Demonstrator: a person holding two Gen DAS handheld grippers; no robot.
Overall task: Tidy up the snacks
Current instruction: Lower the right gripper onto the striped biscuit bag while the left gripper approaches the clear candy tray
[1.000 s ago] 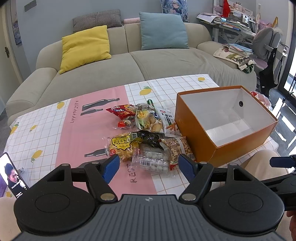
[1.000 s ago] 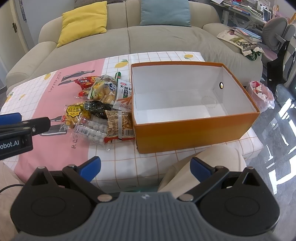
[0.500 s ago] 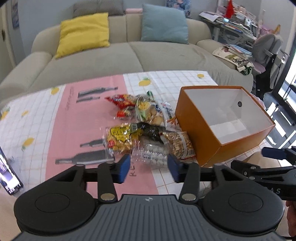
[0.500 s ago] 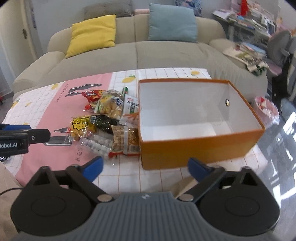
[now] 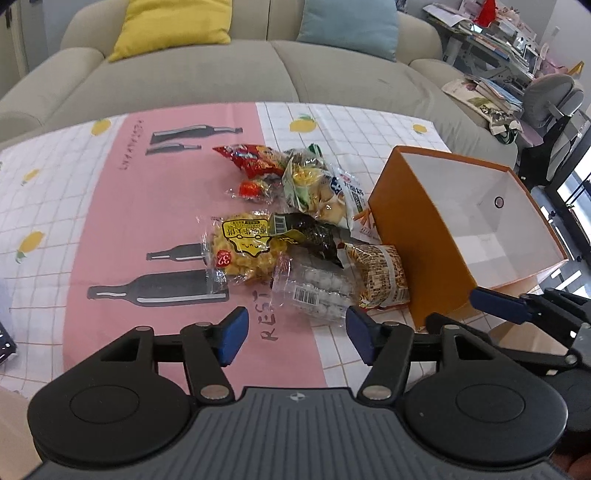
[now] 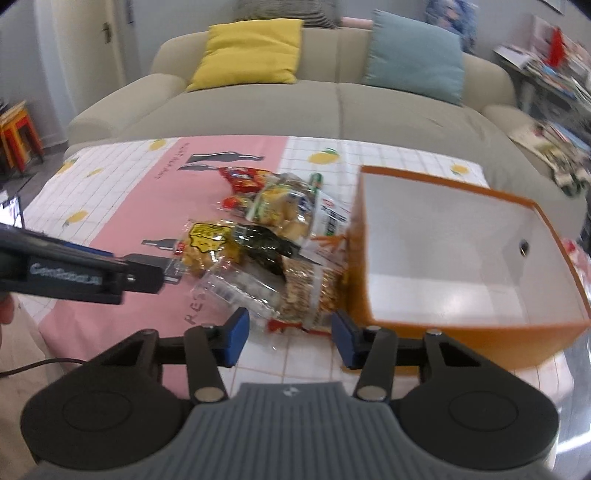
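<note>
Several snack packs lie in a pile on the tablecloth: a yellow pack [image 5: 245,251], a clear pack of white balls [image 5: 314,291], a brown nut pack [image 5: 382,277], a dark seaweed pack [image 5: 310,232], a red pack [image 5: 255,158]. An empty orange box [image 5: 413,236] stands right of them. My left gripper [image 5: 295,338] is open and empty, just short of the clear pack. My right gripper [image 6: 290,336] is open and empty, just short of the nut pack [image 6: 314,295] beside the box [image 6: 461,328].
A beige sofa [image 5: 229,70] with a yellow cushion [image 5: 173,26] and a teal cushion [image 5: 351,26] stands behind the table. A desk chair [image 5: 550,99] and cluttered shelves are at the right. A phone edge [image 5: 5,343] lies at the table's left.
Both grippers have moved forward and down toward the snack pile. The right gripper swung left and its jaws narrowed; the left jaws stand wider than half a second ago.
</note>
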